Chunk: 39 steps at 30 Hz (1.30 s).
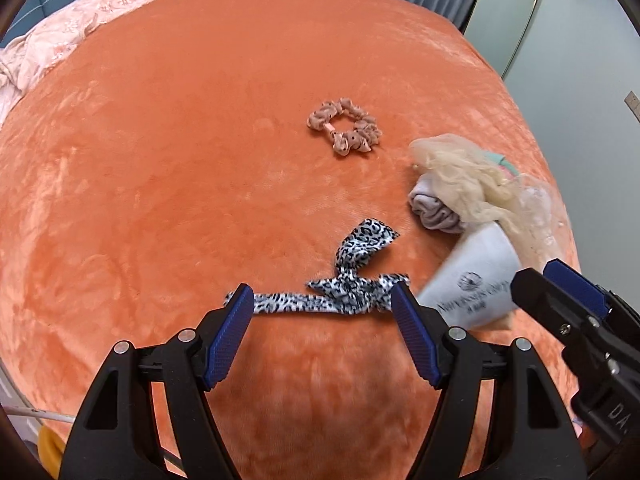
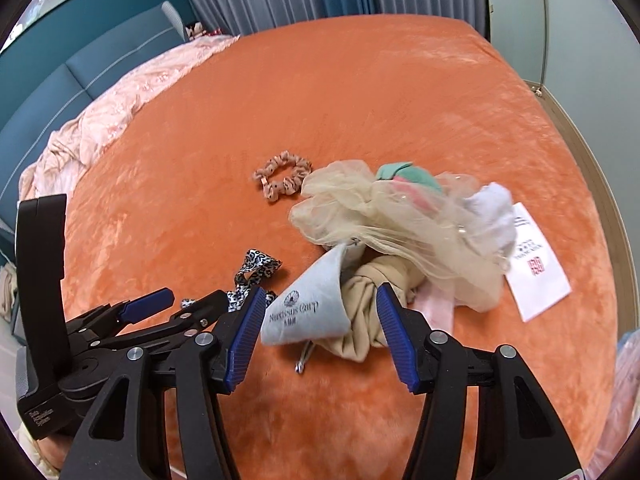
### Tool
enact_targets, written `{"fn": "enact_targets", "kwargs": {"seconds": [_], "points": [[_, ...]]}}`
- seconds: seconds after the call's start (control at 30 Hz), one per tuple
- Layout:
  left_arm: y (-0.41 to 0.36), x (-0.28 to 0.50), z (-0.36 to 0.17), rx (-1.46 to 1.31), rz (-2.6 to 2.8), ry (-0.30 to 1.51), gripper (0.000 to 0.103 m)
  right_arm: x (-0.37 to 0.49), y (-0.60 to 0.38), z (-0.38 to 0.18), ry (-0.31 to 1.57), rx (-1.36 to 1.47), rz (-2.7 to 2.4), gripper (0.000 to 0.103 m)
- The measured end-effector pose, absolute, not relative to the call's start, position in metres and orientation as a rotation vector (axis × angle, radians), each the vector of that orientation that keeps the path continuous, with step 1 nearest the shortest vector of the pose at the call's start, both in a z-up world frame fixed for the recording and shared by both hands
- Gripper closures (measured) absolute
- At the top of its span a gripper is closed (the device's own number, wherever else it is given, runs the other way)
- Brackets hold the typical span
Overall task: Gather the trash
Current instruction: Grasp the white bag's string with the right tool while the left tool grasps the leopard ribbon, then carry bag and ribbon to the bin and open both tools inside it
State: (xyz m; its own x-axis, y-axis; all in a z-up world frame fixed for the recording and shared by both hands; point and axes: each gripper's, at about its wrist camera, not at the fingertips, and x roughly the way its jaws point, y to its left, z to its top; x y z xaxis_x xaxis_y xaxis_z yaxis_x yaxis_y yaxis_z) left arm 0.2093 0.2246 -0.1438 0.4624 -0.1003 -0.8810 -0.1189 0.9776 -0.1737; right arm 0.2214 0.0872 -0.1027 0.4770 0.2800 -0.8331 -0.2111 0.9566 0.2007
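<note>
Covering one bed [image 1: 200,140], an orange blanket carries one cloth heap [image 2: 384,220], one leopard ribbon [image 1: 340,288] and one scrunchie [image 1: 346,126]. Left claw [image 1: 322,300] straddles the ribbon, released; right claw [image 2: 322,304] gapes over the heap's grey pouch [image 2: 308,304].

Each gripper was a black plastic clamp with triangular cut-outs in its arms and silver rivets at the joints. The left gripper [image 1: 322,304] and the right gripper [image 2: 320,304] both wore ribbed blue pads [image 1: 226,336] on their fingers.
</note>
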Motion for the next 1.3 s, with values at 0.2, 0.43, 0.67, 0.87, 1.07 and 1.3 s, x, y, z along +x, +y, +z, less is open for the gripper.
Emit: {"fn": "enact_targets", "kwargs": {"seconds": [0.2,0.43,0.67,0.87,1.07,1.3], "points": [[0.219,0.225,-0.161,-0.231,-0.011,1.118,0.038,0.231,0.09,-0.124,1.093,0.074,0.305,0.075],[0.214,0.231,-0.173,-0.26,-0.053,1.154,0.077,0.223,0.089,-0.124,1.103,0.091,0.34,0.098],[0.211,0.213,-0.154,-0.257,-0.07,1.102,0.089,0.201,0.083,-0.099,1.051,0.116,0.363,0.099],[0.204,0.192,-0.111,-0.258,-0.099,1.025,0.089,0.183,0.061,-0.064,0.973,0.152,0.348,0.099],[0.181,0.17,-0.061,-0.236,-0.151,0.945,0.089,0.16,0.022,-0.015,0.857,0.201,0.3,0.099],[0.121,0.151,0.004,-0.161,-0.273,0.847,0.089,0.133,-0.049,0.04,0.709,0.262,0.206,0.1]]}}
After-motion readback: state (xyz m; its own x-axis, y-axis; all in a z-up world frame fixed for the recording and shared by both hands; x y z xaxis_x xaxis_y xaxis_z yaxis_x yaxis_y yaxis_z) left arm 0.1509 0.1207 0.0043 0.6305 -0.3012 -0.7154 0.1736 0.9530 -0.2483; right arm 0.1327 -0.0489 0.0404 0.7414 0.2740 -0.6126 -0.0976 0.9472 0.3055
